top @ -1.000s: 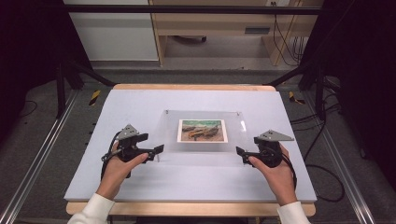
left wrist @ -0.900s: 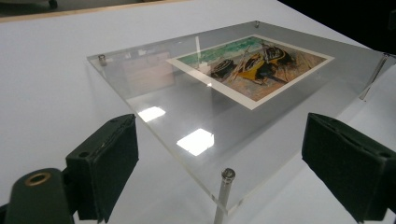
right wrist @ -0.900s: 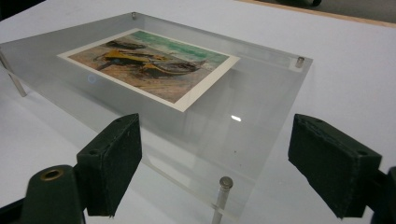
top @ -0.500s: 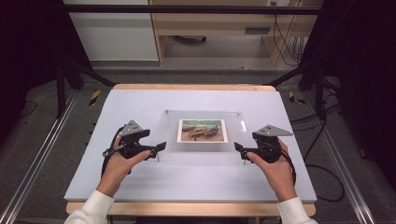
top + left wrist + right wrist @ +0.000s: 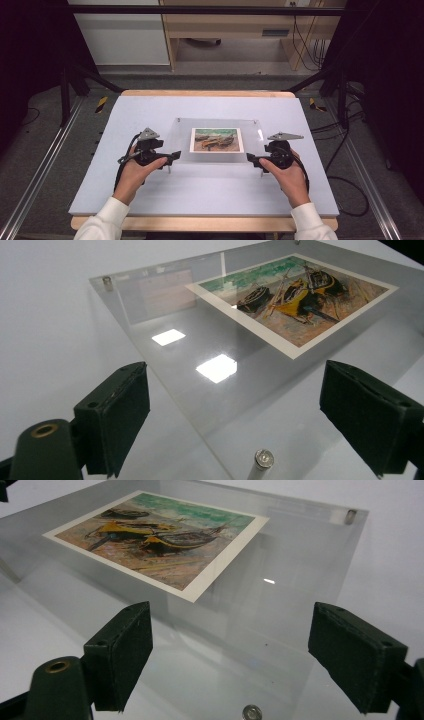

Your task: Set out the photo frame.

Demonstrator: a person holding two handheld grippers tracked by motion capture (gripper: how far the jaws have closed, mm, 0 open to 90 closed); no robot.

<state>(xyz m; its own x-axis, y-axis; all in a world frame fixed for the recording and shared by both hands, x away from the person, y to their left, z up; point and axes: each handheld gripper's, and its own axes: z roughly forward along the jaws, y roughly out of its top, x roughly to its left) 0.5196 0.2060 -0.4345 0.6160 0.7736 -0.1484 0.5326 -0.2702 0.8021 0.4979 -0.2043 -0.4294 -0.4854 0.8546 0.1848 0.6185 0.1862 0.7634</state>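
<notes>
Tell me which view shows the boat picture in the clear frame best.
The right gripper view: the boat picture lies close and whole, its boats sharp. The left gripper view shows it close too, but slanted towards the top edge. The high view shows it whole but small.

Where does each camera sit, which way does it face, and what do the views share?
High view: above the table's near side, looking forward and down; both forearms, left gripper, right gripper.
Left gripper view: on that gripper, facing the clear frame; open jaws.
Right gripper view: on that gripper, facing the frame's other end; open jaws.
Shared: the boat picture.
</notes>
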